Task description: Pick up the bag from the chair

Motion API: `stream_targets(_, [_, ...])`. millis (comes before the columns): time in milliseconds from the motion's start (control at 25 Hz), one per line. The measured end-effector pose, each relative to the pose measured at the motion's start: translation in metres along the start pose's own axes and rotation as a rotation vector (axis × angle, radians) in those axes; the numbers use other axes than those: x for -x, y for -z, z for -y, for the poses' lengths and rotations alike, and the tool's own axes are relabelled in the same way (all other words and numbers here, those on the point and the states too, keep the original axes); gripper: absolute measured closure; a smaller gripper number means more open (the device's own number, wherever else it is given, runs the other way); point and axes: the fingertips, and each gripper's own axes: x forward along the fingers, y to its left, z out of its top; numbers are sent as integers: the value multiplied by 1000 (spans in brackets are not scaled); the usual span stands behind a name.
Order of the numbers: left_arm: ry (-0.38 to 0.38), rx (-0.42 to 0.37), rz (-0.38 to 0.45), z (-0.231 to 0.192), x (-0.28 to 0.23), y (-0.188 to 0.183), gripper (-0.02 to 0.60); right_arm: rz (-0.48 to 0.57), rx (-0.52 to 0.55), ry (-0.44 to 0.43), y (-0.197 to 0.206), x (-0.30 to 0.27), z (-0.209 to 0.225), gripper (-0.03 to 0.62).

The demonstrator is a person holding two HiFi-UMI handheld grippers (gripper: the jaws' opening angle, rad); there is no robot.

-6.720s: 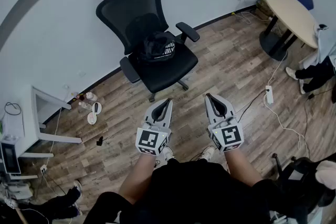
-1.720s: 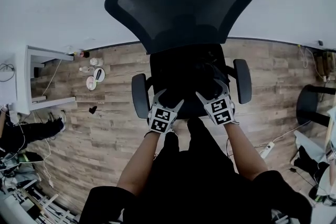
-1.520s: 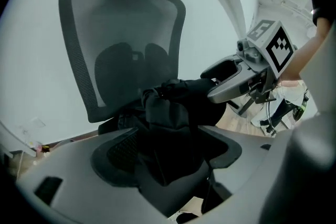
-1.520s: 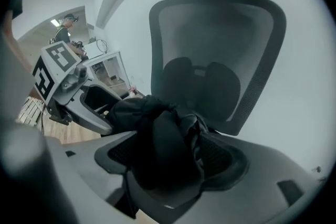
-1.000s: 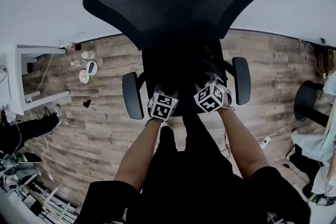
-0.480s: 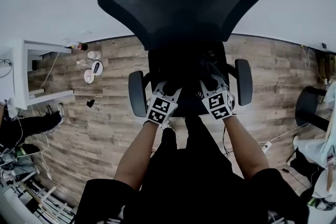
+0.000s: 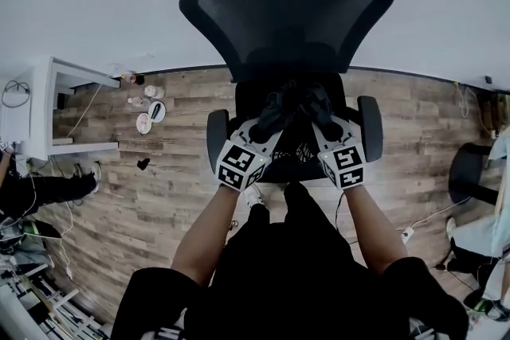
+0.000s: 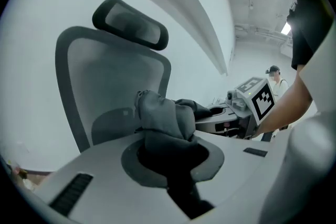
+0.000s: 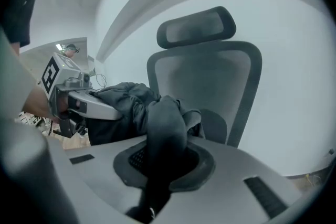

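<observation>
- Since half a second ago, both grippers have come up, bunching fabric between them.
- Left gripper (image 7: 271, 117) is clamped on dark bag fabric; right gripper (image 7: 319, 114) likewise.
- Bag (image 7: 301, 149) hangs over the chair (image 7: 287, 4) seat; lift looks begun, not finished.
- Black on black: cannot tell whether the underside has cleared the seat.

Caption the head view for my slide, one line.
Left tool and right tool each shut on fabric of the black bag, above the seat of a black mesh office chair.
</observation>
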Motion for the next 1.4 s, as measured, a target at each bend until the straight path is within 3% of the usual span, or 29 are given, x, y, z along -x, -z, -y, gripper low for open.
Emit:
stream_targets(280, [26,-71,181,24,55,-85,518,173,29,-12,-85,53,-16,545])
stream_targets(520, [-37,-170,280,29,89,-148,518,305,79,14,-154,81,-20,545])
stream_targets(960, [-136,-252,507,41,139,-267,518,535,181,96,-282,133,-21,542])
stream_targets(1200, [-184,-299,544,47,148,-287,518,577,177,112,-300,145,-22,542])
stream_targets(1400, [-175,-300,531,47,144,-287,518,581,159,138,-298,143,-18,545])
